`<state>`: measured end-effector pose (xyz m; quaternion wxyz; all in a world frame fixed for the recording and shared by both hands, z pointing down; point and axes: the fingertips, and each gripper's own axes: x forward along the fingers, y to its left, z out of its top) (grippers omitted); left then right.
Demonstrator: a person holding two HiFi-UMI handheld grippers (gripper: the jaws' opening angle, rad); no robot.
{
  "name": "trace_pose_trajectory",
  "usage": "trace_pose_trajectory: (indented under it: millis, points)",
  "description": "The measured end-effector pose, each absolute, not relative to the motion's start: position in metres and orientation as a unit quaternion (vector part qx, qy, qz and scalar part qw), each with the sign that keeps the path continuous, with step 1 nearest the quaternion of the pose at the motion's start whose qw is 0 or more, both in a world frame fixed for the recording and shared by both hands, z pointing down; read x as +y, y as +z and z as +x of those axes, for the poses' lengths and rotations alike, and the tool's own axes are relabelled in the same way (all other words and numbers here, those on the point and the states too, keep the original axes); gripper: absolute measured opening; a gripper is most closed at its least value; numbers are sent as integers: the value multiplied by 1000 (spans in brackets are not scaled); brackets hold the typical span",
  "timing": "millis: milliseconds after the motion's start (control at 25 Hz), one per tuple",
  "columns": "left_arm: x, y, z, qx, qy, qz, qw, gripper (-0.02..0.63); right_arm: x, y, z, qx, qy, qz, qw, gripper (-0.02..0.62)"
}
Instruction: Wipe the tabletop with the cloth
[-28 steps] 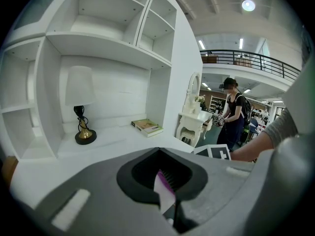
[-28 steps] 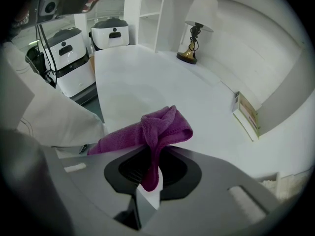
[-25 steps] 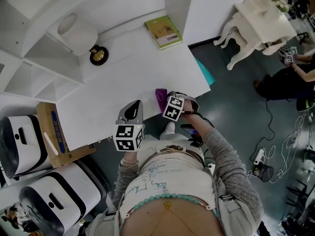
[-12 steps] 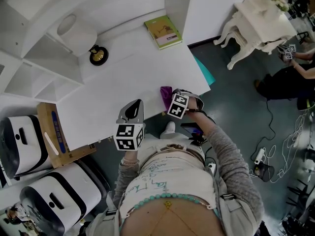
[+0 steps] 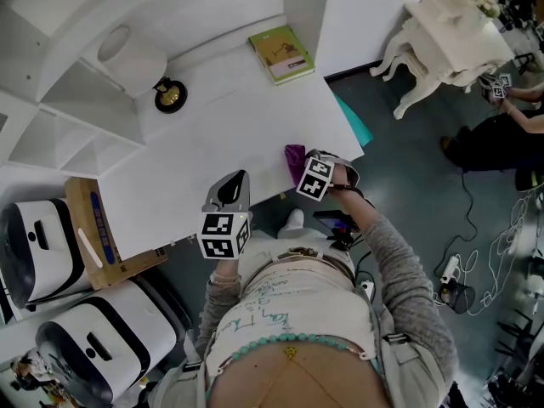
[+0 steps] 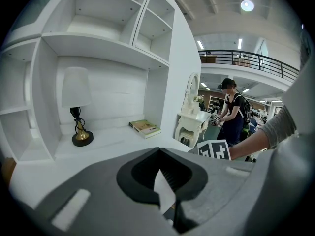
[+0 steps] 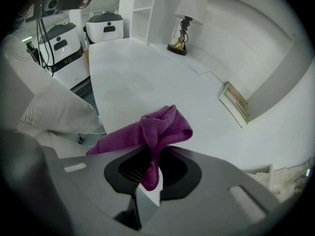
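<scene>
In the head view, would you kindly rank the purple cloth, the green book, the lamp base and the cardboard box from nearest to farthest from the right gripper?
1. purple cloth: clamped in the jaws of the right gripper, at the table's near edge.
2. green book: at the table's far edge.
3. lamp base: far left, by the shelves.
4. cardboard box: beyond the table's left end.
</scene>
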<state>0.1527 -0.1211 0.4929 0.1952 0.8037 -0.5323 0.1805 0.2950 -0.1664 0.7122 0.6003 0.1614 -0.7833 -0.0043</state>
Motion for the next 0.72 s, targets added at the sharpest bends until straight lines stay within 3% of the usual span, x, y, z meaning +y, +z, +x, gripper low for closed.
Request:
trace_pose_trajectory:
  millis: [720]
  points:
    - [-121, 492, 158, -533, 180, 804, 193, 2, -180, 713, 328, -771, 6, 189, 608, 77]
